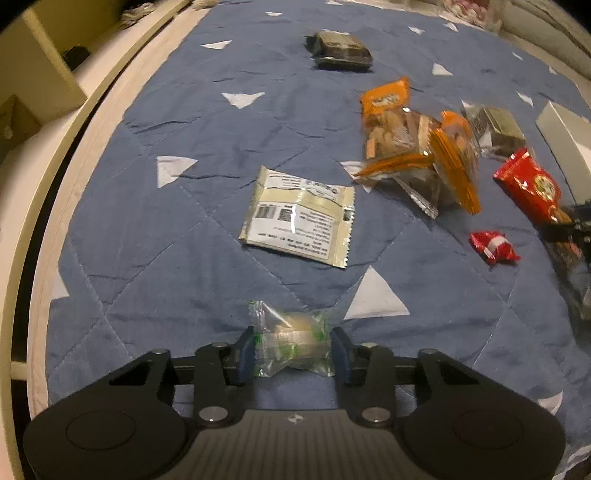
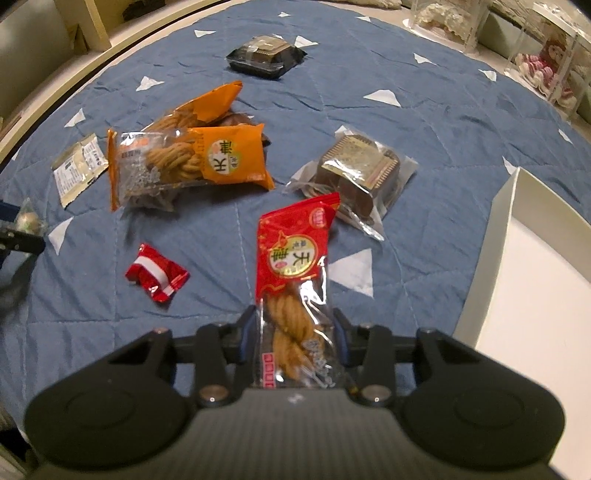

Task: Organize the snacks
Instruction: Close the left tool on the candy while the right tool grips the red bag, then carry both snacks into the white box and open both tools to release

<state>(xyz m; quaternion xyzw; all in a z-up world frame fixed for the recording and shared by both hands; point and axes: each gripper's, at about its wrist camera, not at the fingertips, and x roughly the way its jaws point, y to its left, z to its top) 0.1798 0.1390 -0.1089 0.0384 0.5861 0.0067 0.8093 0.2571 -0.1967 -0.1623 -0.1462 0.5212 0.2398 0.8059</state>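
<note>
My left gripper (image 1: 293, 349) is shut on a small clear-and-green wrapped candy (image 1: 291, 341), held just above the blue quilt (image 1: 184, 221). My right gripper (image 2: 295, 338) is shut on a red packet of twisted dough (image 2: 293, 266), which sticks forward over the quilt. Loose on the quilt lie orange dough-twist packets (image 2: 192, 162), a small red candy (image 2: 157, 275), a cream sachet (image 1: 299, 216), a clear-wrapped brown cake (image 2: 356, 171) and a black-tray cake (image 2: 266, 55). A white box (image 2: 524, 280) stands to the right of my right gripper.
The quilt's left edge meets a pale wooden bed frame (image 1: 55, 177). Clear display cases (image 2: 454, 22) with trinkets stand at the far right. A shelf unit (image 1: 40, 66) sits beyond the left edge.
</note>
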